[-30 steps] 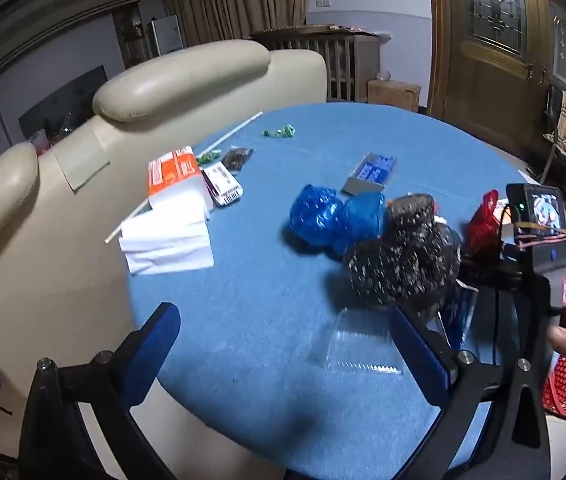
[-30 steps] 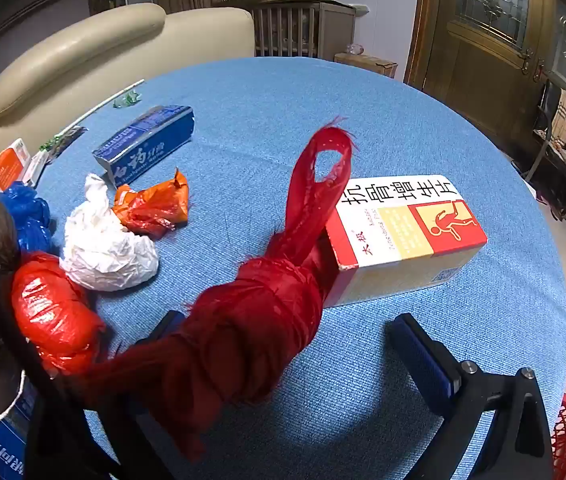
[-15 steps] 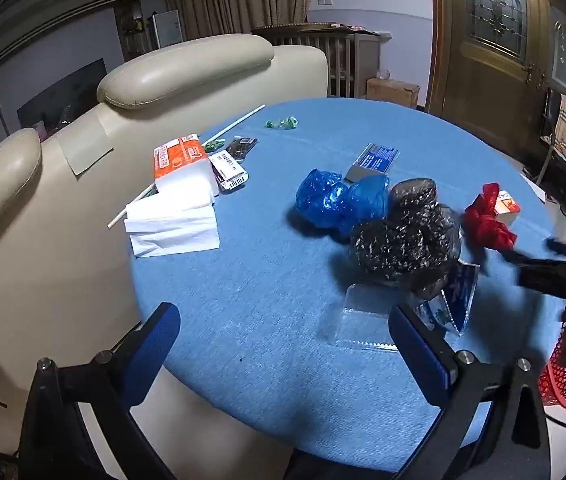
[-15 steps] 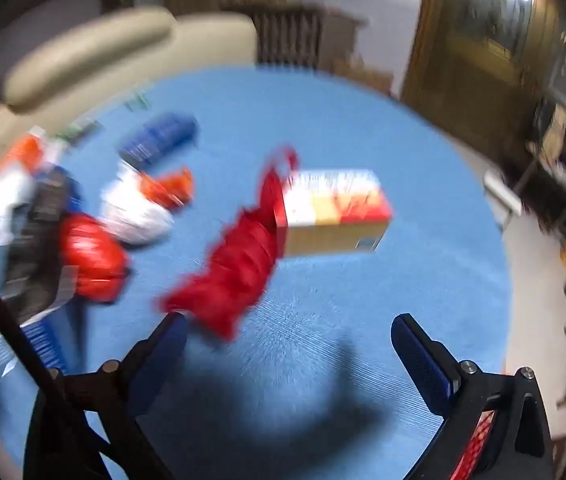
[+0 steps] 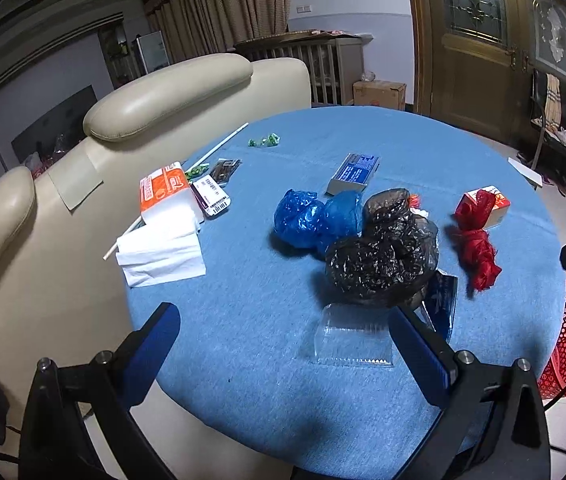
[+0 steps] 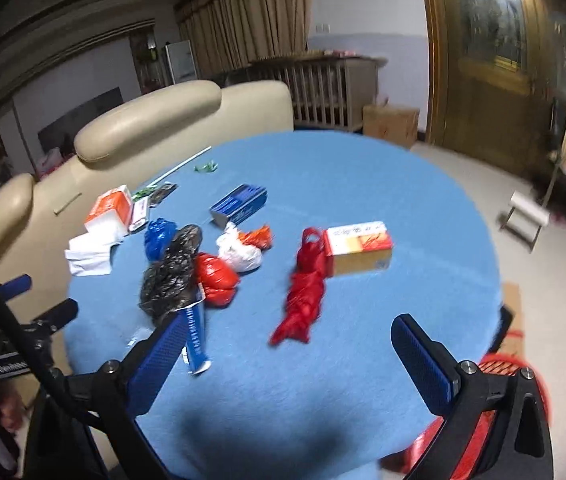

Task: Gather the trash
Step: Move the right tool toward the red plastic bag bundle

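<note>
Hovering released: left hand-held gripper (image 5: 283, 344) and right hand-held gripper (image 6: 287, 344), both jaws apart. Red bag (image 6: 305, 292) lies mid-frame on blue counter (image 6: 363, 184), touching red-white box (image 6: 359, 246); box writing blurred.

Cream leather sofa (image 5: 163, 96) backs the blue round table (image 5: 243, 320), wooden door (image 5: 479, 60) beyond.

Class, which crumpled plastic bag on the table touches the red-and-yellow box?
The long twisted red bag; its loop rests against the box, while the others are bunched apart.
</note>
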Demonstrator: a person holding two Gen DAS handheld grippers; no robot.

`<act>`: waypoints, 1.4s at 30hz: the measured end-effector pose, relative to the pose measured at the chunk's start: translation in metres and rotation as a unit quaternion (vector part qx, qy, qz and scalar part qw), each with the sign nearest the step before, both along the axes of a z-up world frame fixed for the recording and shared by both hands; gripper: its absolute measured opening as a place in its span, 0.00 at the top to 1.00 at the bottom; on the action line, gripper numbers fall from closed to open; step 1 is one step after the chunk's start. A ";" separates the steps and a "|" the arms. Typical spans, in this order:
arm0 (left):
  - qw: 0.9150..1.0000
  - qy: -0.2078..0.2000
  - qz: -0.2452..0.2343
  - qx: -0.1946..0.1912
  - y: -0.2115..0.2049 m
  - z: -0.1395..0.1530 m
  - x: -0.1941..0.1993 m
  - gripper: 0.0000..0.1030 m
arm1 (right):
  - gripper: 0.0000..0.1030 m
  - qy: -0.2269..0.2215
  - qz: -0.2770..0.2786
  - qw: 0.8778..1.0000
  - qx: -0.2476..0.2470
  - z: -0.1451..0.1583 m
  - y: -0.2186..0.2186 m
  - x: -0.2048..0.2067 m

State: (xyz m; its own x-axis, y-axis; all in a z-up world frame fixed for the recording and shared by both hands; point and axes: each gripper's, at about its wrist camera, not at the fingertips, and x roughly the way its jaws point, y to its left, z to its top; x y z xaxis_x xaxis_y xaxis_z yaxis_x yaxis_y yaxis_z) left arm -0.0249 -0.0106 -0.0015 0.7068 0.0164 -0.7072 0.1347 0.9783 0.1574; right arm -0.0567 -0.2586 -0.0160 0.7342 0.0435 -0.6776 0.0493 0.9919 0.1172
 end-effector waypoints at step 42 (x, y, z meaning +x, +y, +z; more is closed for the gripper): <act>1.000 0.014 -0.001 0.007 -0.004 -0.009 0.003 0.00 | 0.00 0.052 -0.049 0.997 0.020 -0.024 -0.009 0.010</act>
